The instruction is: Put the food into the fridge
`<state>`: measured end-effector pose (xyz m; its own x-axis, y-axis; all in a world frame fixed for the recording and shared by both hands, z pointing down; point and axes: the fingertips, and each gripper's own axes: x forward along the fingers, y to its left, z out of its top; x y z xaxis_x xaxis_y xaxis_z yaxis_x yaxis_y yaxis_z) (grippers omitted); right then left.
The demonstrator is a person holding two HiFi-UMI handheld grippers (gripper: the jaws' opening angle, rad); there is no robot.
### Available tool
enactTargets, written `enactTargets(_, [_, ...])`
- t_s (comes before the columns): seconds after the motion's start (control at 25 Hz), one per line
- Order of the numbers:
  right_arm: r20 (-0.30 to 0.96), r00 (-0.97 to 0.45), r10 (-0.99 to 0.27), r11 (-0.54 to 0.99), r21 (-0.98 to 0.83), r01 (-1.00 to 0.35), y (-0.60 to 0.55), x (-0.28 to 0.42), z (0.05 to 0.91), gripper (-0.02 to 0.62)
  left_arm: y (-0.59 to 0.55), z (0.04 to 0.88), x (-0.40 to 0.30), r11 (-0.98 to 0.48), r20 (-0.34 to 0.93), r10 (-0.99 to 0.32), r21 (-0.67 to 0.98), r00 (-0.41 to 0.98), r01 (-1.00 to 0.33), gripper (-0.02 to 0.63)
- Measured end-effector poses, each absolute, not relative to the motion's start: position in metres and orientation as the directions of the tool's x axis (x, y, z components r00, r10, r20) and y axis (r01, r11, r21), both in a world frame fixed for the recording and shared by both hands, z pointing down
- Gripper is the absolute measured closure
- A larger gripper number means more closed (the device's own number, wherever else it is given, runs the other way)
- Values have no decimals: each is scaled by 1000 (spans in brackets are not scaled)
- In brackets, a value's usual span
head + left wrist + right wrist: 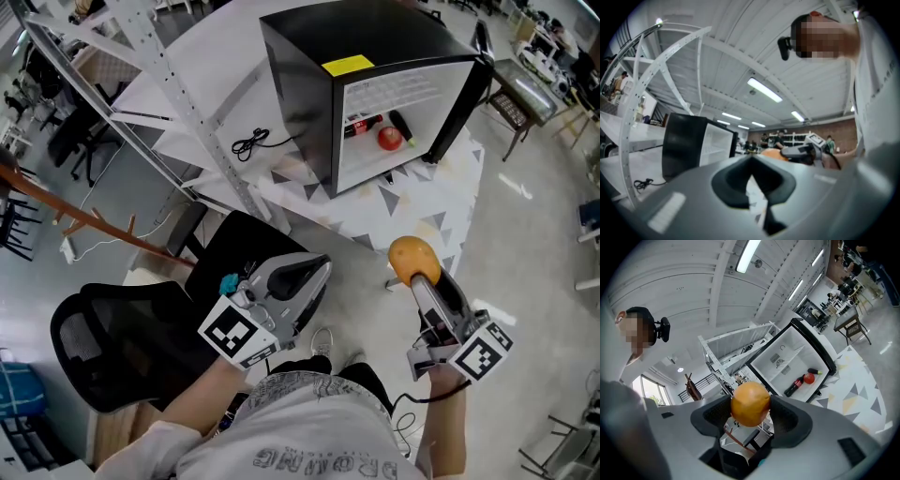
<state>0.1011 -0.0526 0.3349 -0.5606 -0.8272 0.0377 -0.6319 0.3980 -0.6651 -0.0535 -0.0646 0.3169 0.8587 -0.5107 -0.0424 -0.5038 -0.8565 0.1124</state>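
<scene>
Carrying step: I should bring the orange (pixel 750 404) in level and set it on bare shelf beside the bottle (pixel 361 126) in the open fridge (pixel 300 94), still well away. My right gripper (pixel 418 272) clamps the orange at part width. My left gripper (pixel 314 272) has its jaws together and holds nothing.

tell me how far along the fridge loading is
Done: a bottle, a red fruit and a dark vegetable lie in the open fridge. In hand: the right gripper is shut on an orange, short of the fridge. To do: carrying it in and releasing it. The left gripper is shut and empty.
</scene>
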Motion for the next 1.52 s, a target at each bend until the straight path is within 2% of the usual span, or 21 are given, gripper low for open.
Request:
enactTargets(0.68, [19,-636,-771,464,-667,-582,-128,94,330,333,-117,315,-64,-799,-24,-597,102,802,-592,598])
enactTargets(1.52, [13,-769,-639,579,-650,-492,-263,125,327,333,-208,319,-22,-667,11,-741,108,672,-737,598])
